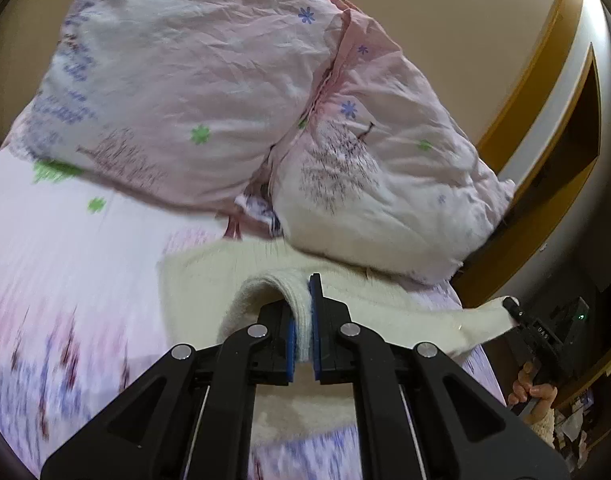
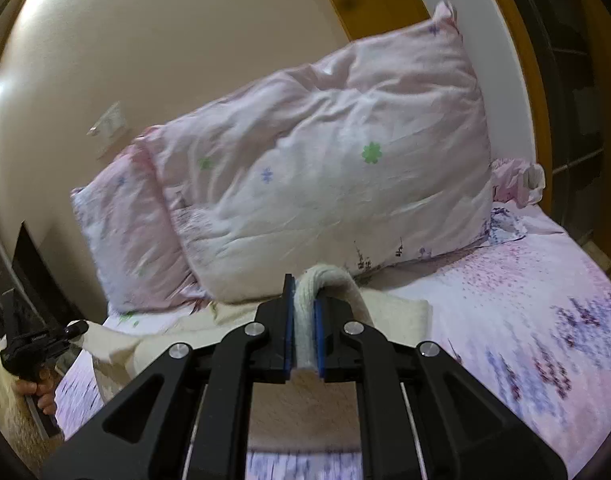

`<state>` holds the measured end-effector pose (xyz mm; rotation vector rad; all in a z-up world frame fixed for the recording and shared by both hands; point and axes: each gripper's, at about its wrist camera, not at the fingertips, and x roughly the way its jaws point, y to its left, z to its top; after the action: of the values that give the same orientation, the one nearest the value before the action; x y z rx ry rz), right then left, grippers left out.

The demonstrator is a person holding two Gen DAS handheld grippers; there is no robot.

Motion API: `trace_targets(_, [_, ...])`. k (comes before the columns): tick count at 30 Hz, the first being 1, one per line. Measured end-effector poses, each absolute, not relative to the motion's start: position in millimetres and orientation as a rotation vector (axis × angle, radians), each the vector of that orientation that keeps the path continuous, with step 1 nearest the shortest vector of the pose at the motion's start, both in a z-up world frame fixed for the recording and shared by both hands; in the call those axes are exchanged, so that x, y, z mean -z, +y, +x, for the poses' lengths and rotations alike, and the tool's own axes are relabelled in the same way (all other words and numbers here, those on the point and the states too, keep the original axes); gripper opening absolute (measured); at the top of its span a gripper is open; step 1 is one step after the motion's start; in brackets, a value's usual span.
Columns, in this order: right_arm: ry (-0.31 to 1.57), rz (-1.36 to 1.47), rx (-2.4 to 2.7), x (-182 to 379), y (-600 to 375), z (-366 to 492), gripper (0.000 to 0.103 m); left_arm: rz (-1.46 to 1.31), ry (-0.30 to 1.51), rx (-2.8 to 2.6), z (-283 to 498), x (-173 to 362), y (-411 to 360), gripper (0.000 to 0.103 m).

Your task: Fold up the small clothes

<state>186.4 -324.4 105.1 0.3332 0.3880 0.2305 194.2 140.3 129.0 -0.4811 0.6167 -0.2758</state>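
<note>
Both our left gripper point(image 1: 303, 320) and right gripper point(image 2: 304, 320) are clamped on the cream knit garment point(image 1: 193, 284), stretched between them just before the pillow point(image 1: 193, 80).

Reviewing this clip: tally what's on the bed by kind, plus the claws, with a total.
Pillows: 2
Cream knit garment, pinched by both claws: 1
Claws, left claw and right claw: 2
Crumpled pink cloth by the far pillow corner: 1
Total: 6
</note>
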Motion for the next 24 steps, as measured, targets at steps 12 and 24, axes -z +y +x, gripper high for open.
trace_targets(12, [0.668, 0.459, -0.018, -17, -320, 319, 0.009, -0.615, 0.826, 0.190, 309, -29, 149, 0.005])
trace_targets(24, [0.676, 0.515, -0.002, -18, -335, 322, 0.054, -0.676, 0.847, 0.192, 308, -35, 156, 0.060])
